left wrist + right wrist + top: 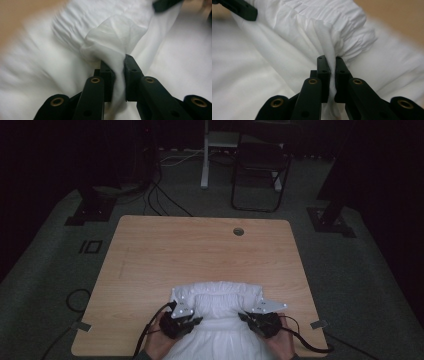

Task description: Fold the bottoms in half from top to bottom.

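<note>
white garment (220,302) lying bunched at the near edge of the wooden surface (150,255), left tool (117,67) pinching a fold of its gathered edge, right tool (331,65) clamping another fold, both hands sitting low beside it

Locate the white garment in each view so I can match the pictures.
High view: white garment at the table's near edge, between both grippers.
Left gripper view: bunched fold pinched between the jaws.
Right gripper view: fold clamped between the jaws.
Shared landmark: the gathered ruffled band.
</note>
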Motion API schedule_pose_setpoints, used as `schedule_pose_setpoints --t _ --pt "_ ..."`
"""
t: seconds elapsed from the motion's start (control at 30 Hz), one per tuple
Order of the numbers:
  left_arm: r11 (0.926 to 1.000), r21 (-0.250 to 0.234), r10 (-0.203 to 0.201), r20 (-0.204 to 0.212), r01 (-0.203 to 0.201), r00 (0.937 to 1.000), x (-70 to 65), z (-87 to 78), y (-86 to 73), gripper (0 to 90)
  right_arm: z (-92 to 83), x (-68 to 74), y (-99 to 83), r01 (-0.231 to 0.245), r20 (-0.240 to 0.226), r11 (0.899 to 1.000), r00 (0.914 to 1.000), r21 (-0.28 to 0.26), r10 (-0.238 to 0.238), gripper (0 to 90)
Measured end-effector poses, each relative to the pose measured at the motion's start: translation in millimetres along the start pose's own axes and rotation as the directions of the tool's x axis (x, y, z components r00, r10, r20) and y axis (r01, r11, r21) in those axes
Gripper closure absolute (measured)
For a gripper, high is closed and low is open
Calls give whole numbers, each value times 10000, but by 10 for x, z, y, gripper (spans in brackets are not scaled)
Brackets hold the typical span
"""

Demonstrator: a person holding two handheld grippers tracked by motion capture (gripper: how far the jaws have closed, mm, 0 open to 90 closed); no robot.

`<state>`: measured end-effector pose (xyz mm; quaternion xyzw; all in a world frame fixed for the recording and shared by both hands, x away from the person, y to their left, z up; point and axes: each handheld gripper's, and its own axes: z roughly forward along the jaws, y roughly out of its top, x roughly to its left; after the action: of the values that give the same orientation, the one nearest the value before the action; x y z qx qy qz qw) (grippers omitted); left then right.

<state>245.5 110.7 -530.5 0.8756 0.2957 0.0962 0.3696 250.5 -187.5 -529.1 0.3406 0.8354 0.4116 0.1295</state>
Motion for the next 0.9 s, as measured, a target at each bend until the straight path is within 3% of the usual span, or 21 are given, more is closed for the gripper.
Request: schedule_pose_setpoints --t 0.03,0.1,0.33,0.5,0.63,0.77,0.9 --pt "9994 334 -77 3 76 10000 -5 84 -71 804 70 7 -62 -80 -147 9995 9999 311 84 859" --pt "9989 390 -246 23 245 9997 8 137 -111 801 185 32 -141 23 -248 9967 9997 807 -3 858" --pt "9980 540 369 -637 -335 9973 95 222 -23 796 333 25 -74 434 37 9903 9990 1317 -443 861" --pt "9982 493 -303 -781 342 9965 308 315 109 794 516 -177 94 636 343 9898 9971 1273 -685 860" --pt "9970 560 -480 -1076 543 9930 430 397 237 787 733 -432 315 686 711 9884 9944 1357 -787 860" --pt "9979 453 -381 -1611 459 9862 649 478 336 787 963 -639 556 613 898 9865 9931 1516 -755 858" --pt "9967 655 -319 -2171 471 9756 1010 520 443 789 1165 -718 754 405 1094 9866 9923 1578 -582 858"
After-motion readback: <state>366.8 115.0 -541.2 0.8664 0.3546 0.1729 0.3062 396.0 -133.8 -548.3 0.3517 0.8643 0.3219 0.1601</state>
